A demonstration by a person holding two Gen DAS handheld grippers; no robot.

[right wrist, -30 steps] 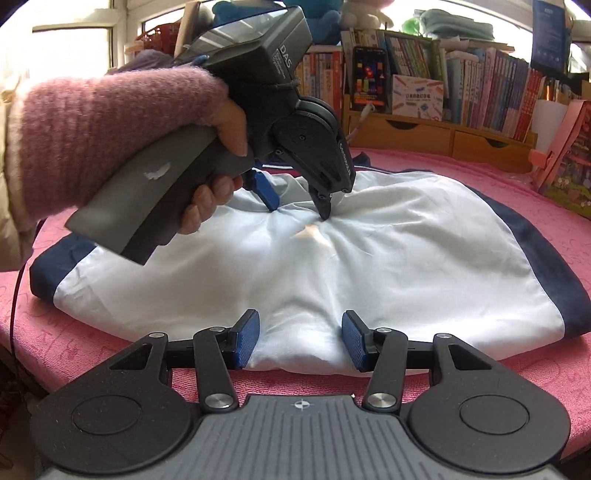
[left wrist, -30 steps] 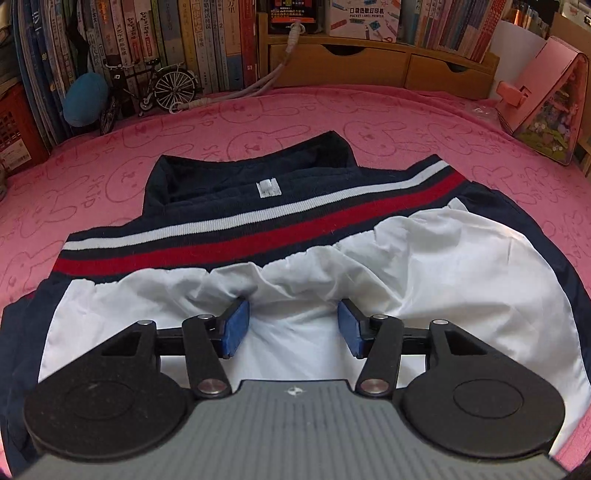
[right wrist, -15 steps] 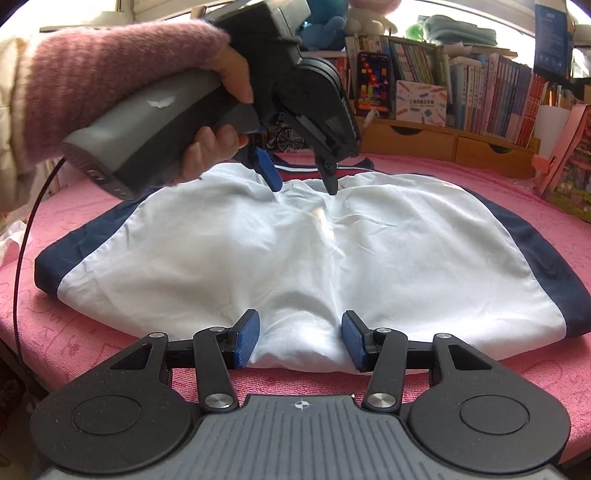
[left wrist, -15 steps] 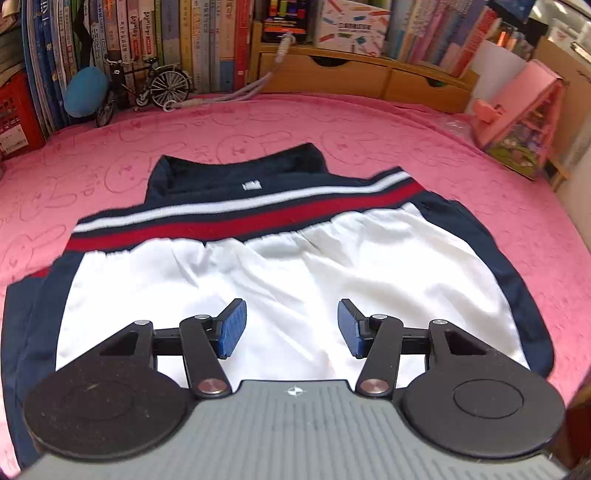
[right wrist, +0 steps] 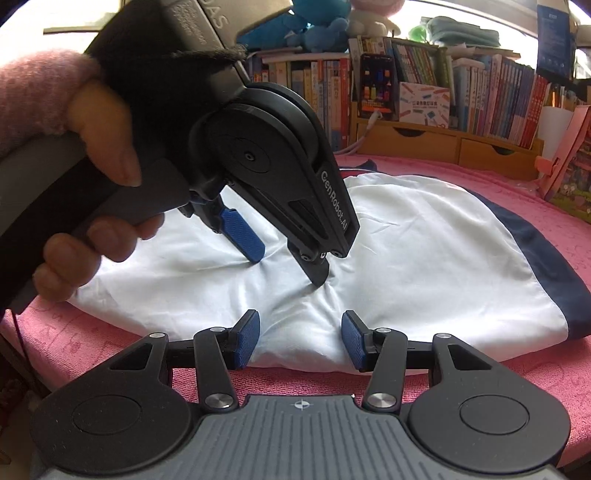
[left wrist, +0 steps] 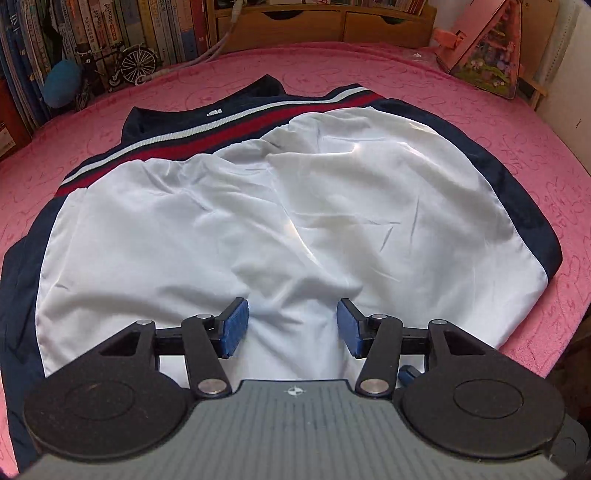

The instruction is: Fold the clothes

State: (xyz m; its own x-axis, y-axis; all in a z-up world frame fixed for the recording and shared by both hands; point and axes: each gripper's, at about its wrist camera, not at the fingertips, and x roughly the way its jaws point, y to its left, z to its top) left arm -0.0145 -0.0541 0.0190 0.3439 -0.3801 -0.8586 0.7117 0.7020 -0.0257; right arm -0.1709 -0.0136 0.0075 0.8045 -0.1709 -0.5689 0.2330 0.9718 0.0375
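Observation:
A white jacket (left wrist: 295, 206) with navy side panels and a red, white and navy striped band lies spread on the pink bed cover; it also shows in the right wrist view (right wrist: 424, 258). My left gripper (left wrist: 291, 326) is open, its fingertips resting on the white fabric near the front hem. The right wrist view shows the left gripper (right wrist: 286, 264) with both fingers pressing into the cloth. My right gripper (right wrist: 300, 341) is open at the jacket's near hem, straddling a raised fold. Neither holds anything.
A pink cover (left wrist: 480, 110) lies under the jacket. Bookshelves and wooden drawers (left wrist: 332, 22) stand behind. A pink toy house (left wrist: 487, 48) is at the far right, a model bicycle (left wrist: 122, 66) and blue ball at the far left.
My left gripper has come back from the striped band toward the front hem and lowered onto the white fabric. The right gripper has barely moved.

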